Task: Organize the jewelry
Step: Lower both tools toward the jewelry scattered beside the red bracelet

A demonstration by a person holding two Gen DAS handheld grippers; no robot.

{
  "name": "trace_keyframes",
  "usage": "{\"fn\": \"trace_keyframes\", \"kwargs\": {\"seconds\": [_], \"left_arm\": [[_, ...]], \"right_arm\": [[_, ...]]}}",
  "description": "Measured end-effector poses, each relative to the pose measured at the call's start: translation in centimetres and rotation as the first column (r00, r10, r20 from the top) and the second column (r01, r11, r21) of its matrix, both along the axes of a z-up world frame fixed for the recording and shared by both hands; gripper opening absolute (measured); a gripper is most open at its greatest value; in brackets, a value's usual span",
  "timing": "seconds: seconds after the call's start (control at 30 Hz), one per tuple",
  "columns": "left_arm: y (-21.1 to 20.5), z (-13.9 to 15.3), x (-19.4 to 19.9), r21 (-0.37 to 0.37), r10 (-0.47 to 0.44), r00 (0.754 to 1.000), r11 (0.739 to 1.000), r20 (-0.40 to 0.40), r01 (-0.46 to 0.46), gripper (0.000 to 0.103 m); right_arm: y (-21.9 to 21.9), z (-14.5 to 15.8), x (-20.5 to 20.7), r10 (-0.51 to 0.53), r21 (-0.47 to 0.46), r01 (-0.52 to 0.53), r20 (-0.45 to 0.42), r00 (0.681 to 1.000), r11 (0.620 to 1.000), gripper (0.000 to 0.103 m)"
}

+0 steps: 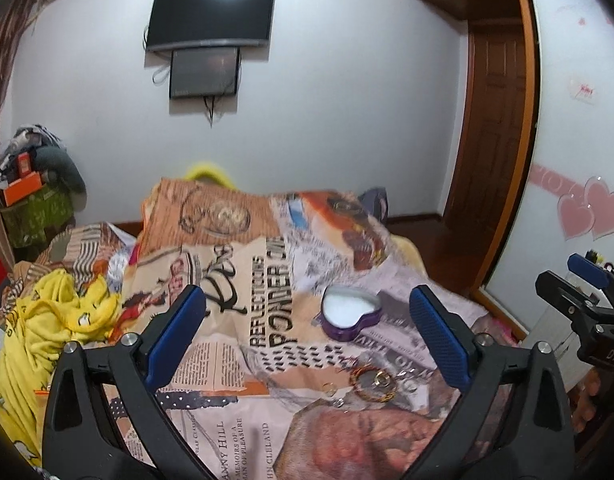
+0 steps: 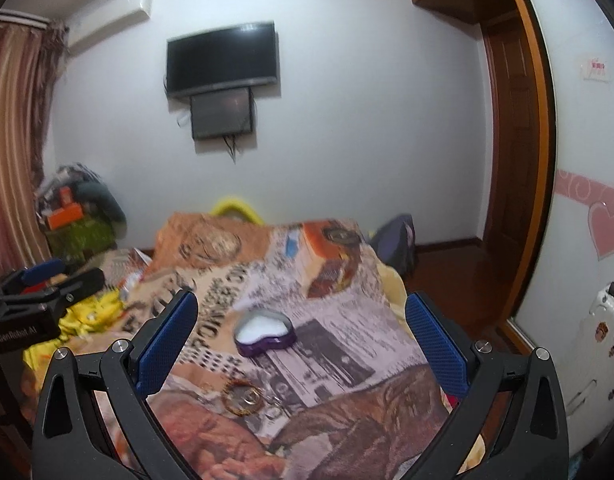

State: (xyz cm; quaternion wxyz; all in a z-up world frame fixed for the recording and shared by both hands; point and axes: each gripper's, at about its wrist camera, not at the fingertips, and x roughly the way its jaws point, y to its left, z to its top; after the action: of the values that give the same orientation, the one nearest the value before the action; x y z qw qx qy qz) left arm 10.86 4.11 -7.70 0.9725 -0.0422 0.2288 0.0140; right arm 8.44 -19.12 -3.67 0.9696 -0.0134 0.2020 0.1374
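A purple heart-shaped tin (image 1: 351,313) with a white lining lies open on the newspaper-print bedspread (image 1: 235,364); it also shows in the right wrist view (image 2: 265,332). Nearer me lie a beaded orange bangle (image 1: 374,385) with a gold ring (image 1: 382,380) inside it, and small rings (image 1: 329,387) beside it. The bangle also shows in the right wrist view (image 2: 243,396). My left gripper (image 1: 307,332) is open and empty above the bed, the jewelry between its fingers. My right gripper (image 2: 303,340) is open and empty, also above the bed.
Yellow clothing (image 1: 51,320) is heaped on the bed's left. A pile of boxes and clothes (image 1: 31,184) stands at the far left corner. A TV (image 1: 211,16) hangs on the far wall. A wardrobe with pink hearts (image 1: 579,160) stands to the right.
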Motion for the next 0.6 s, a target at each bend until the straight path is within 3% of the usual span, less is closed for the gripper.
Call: {"fn": "trace_keyframes", "kwargs": {"seconds": [0.13,0.27,0.43,0.6], "left_arm": [[0.5,-2.4,2.7,0.005,-0.01,0.996,1.0,-0.093,0.011,0.085],[0.5,-4.7,4.6,0.004,-0.047,0.983,0.999,-0.177,0.048,0.076],[0.2,-7.9,6.8,-0.005,-0.094,0.957,0.995,-0.274,0.096,0.068],[0.2,-10.8,8.3,-0.044,-0.128,0.922,0.992,-0.366,0.12,0.064]], "right_arm": [[0.2,-1.8,1.7,-0.006,-0.041,0.003,-0.068,0.998,0.999,0.103],[0.6,-3.6,3.2,0.008,-0.078,-0.019,-0.139,0.99,0.997,0.095],[0.7,-6.3,5.1,0.038,-0.087,-0.061,-0.244,0.969,0.994,0.081],[0.9,-9.1,6.5,0.057,-0.076,-0.086,-0.321,0.945,0.993,0.075]]}}
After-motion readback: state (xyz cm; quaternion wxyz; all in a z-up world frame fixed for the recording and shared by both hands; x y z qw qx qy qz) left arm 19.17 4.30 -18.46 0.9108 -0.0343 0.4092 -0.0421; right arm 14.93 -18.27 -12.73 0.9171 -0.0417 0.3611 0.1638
